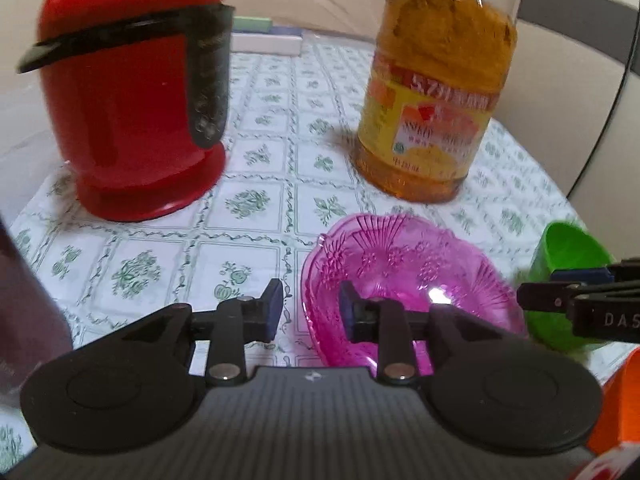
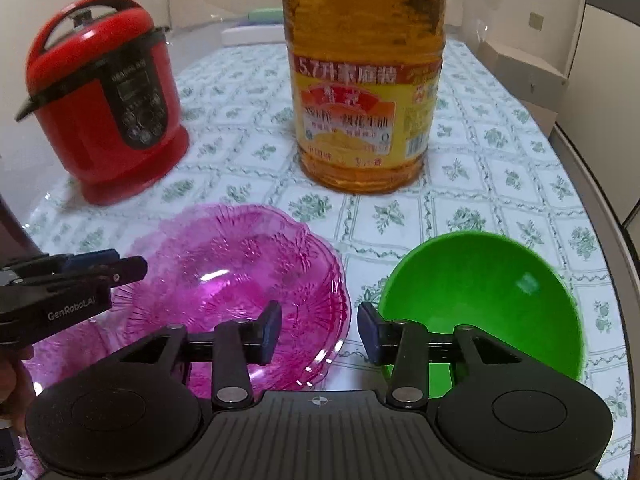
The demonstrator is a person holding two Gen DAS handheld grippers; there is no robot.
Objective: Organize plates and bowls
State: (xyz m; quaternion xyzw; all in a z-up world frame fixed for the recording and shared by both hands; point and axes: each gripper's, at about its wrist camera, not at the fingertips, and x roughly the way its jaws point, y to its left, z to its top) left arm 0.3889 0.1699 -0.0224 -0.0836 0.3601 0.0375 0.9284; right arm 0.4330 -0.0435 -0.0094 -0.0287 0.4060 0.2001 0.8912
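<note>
- Black and ridged, the left hand-held gripper (image 1: 310,312) is sitting spread at six o'clock in its own view; its blue pads are straddling the near rim of the pink glass bowl (image 1: 404,280), one outside and one over the basin, and pinching nothing as far as I can tell.
- Spread likewise, the right hand-held gripper (image 2: 320,332) is hanging empty over the strip of desk (image 2: 248,152) between the pink bowl at nine o'clock and the green bowl (image 2: 488,300) at three o'clock.
- Both bowls are standing upright, apart from each other, on the flowered cloth.
- By my reading the sorting is hardly begun: neither bowl is lifted, nothing is stacked, and nesting or placing the two bowls is what remains.
- Further off, the oil bottle (image 2: 364,92) is standing at twelve o'clock and the red cooker (image 2: 104,100) at ten o'clock, both well beyond the bowls.
- No plates are showing in either view.
- Hard to make out: a second pink piece (image 2: 60,360) under the left hand-held gripper in the right view, an orange object (image 1: 620,400) cut off at four o'clock in the left view, and a dark shape at the left edge.
</note>
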